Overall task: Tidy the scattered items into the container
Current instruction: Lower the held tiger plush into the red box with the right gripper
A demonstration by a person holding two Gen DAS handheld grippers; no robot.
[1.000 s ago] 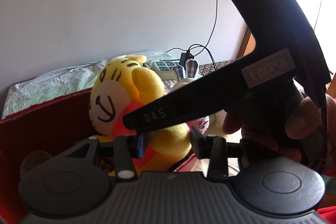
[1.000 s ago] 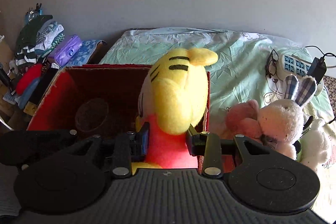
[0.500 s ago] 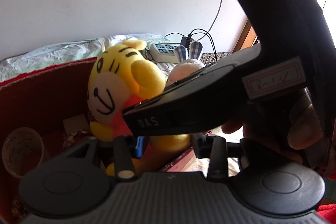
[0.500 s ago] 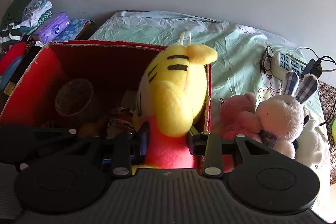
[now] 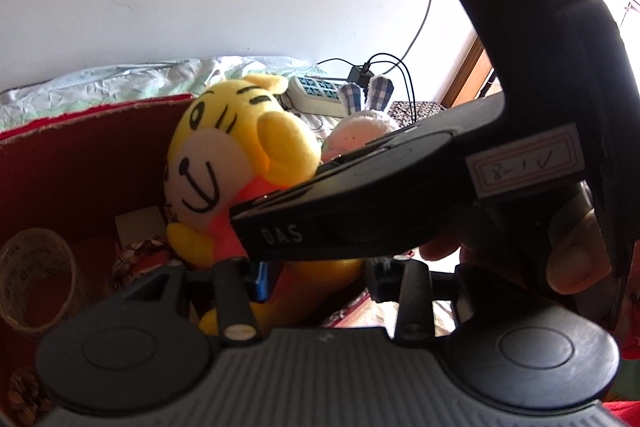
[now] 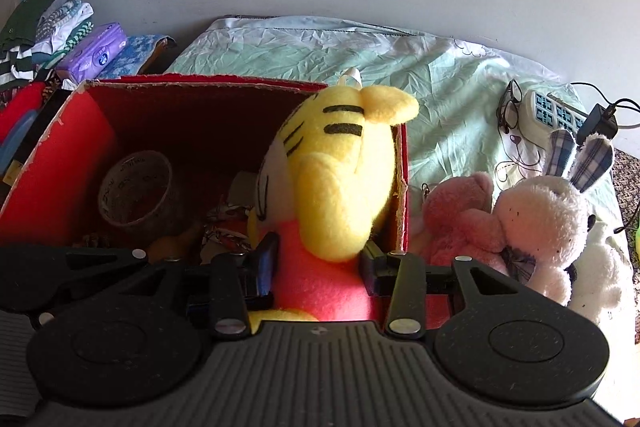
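Observation:
A yellow tiger plush (image 6: 340, 187) in a red shirt stands upright in the right part of the red cardboard box (image 6: 72, 155). My right gripper (image 6: 318, 263) has the red torso between its pads, which still touch it while the jaws are opening. In the left wrist view the tiger (image 5: 240, 147) faces me, and my left gripper (image 5: 318, 277) is shut on its lower body. The right gripper's black housing (image 5: 400, 195) crosses that view, held by a person's hand (image 5: 568, 263). The left gripper's body (image 6: 80, 267) shows at the right wrist view's lower left.
A tape roll (image 6: 138, 193) and small scraps lie in the box. A pink plush (image 6: 460, 219) and a white rabbit plush (image 6: 548, 227) sit on the green sheet right of it. Glasses (image 6: 510, 107) and a power strip (image 6: 556, 111) lie behind; folded clothes (image 6: 48, 19) at left.
Both grippers have sunk with the tiger, which now sits lower inside the box. The tape roll and the box floor have come into view. The right fingers stand slightly wider apart.

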